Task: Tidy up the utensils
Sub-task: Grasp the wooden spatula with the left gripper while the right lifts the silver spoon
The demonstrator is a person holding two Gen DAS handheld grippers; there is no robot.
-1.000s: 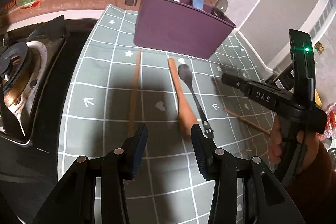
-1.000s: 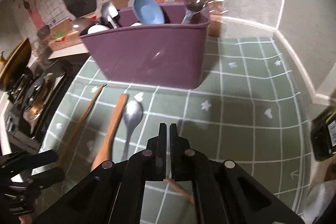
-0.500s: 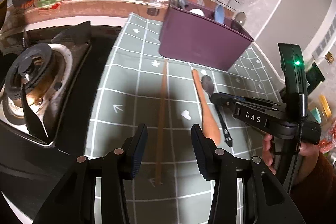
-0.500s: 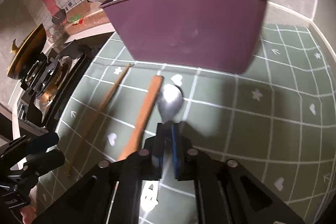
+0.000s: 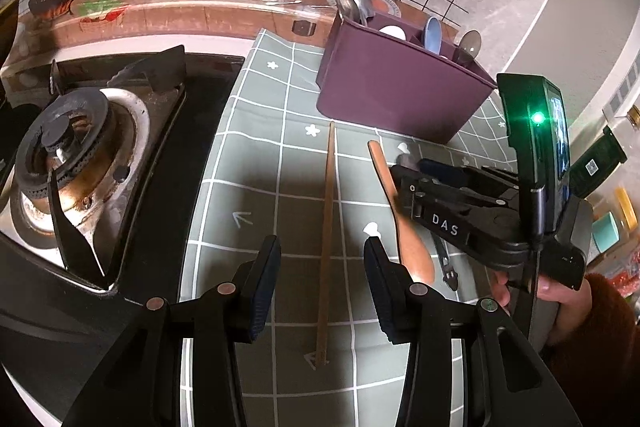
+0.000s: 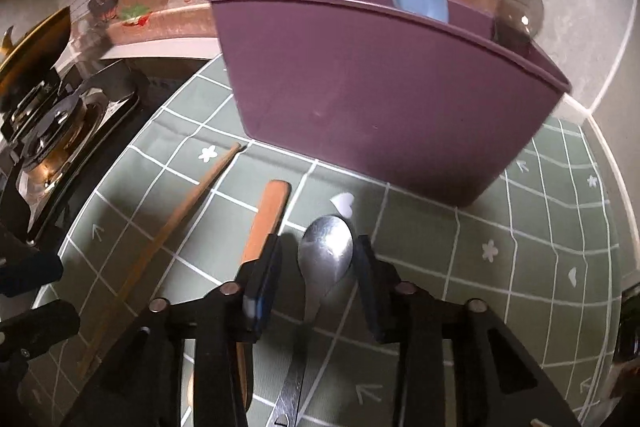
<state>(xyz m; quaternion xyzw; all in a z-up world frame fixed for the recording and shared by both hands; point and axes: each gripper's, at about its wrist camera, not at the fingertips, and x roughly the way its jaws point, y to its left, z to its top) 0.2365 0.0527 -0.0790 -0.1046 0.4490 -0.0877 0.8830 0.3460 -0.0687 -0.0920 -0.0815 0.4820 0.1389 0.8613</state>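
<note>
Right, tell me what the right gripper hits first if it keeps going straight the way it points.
Most likely the metal spoon on the mat: its bowl lies between the right gripper's opening jaws, untouched.

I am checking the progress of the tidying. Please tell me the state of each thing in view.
Purple holder: upright, already holds utensils.
Metal spoon: flat on the mat, between the pads, not gripped.
Wooden spatula: flat on the mat.
Chopstick: flat on the mat.
Right tool: opening over the spoon.
Left tool: open, empty.
</note>
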